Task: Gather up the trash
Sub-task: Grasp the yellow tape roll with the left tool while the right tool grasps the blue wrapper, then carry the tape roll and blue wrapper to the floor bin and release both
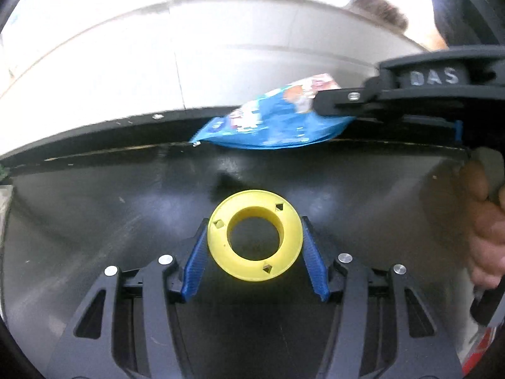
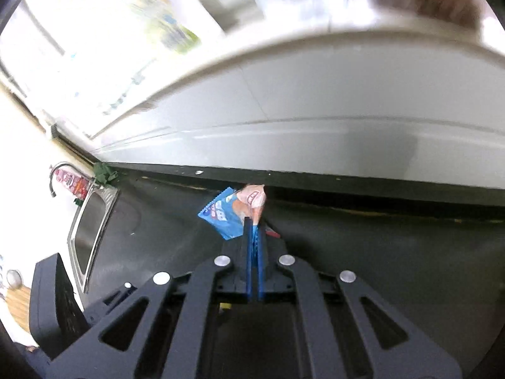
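My left gripper (image 1: pixel 255 246) has its blue fingers (image 1: pixel 193 268) closed on a yellow ring (image 1: pixel 254 242) above the dark table (image 1: pixel 94 221). Ahead and to its right, my right gripper (image 1: pixel 328 102) pinches a blue snack wrapper (image 1: pixel 271 123).

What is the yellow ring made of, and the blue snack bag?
The yellow ring looks like hard matte plastic: one even colour, stiff edges, small moulded notches. It sits between the left gripper fingers. The blue snack bag looks like thin glossy plastic film, maybe foil-lined: it creases, shines and has a zigzag edge. The right gripper pinches it.
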A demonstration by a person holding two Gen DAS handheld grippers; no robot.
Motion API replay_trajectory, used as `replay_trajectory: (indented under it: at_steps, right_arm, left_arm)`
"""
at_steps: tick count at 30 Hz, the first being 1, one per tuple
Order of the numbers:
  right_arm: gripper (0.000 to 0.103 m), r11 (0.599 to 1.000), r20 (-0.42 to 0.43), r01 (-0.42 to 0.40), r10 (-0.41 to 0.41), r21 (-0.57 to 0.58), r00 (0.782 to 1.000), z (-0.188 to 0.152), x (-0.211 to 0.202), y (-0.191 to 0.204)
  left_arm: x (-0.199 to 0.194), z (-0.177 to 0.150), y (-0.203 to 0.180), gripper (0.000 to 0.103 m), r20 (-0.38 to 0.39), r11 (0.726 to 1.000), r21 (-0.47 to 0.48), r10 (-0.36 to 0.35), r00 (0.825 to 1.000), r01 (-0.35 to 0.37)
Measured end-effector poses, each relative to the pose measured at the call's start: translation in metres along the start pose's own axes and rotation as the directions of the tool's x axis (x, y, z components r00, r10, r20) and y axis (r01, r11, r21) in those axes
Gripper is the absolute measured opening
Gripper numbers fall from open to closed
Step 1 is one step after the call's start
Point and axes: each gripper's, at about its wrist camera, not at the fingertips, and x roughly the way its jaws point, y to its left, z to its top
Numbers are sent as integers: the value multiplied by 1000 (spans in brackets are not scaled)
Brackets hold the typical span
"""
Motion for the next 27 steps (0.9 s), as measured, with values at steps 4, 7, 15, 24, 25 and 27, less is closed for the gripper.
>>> replay_trajectory:
  at_steps: [4, 7, 15, 24, 25, 27]
  right_arm:
    - [4, 997, 30, 62, -60, -54, 998, -30, -57, 8]
    - [4, 988, 52, 109, -104, -109, 993, -59, -95, 13]
    - [3, 969, 108, 208, -194, -133, 975, -119, -153, 30]
    - [4, 966, 122, 200, -181, -162, 976, -126, -163, 62]
    - [4, 967, 123, 187, -167, -175, 978, -125, -160, 71]
    - [3, 966, 117, 155, -132, -209, 984, -121, -151, 91]
  left_arm:
    - [-42, -20, -12, 54, 6, 999, 9, 31, 1000, -31]
    - [-70, -32, -17, 54, 2, 999, -22, 27, 1000, -27]
    - [-104, -68, -27, 54, 22, 1000, 0, 4, 1000, -4]
    - [-132, -86, -10, 54, 64, 1000, -19, 22, 998, -21]
    - [-135, -88, -4, 54, 66, 999, -26, 33, 997, -32]
    - [-147, -97, 16, 54, 75, 996, -67, 71, 995, -66]
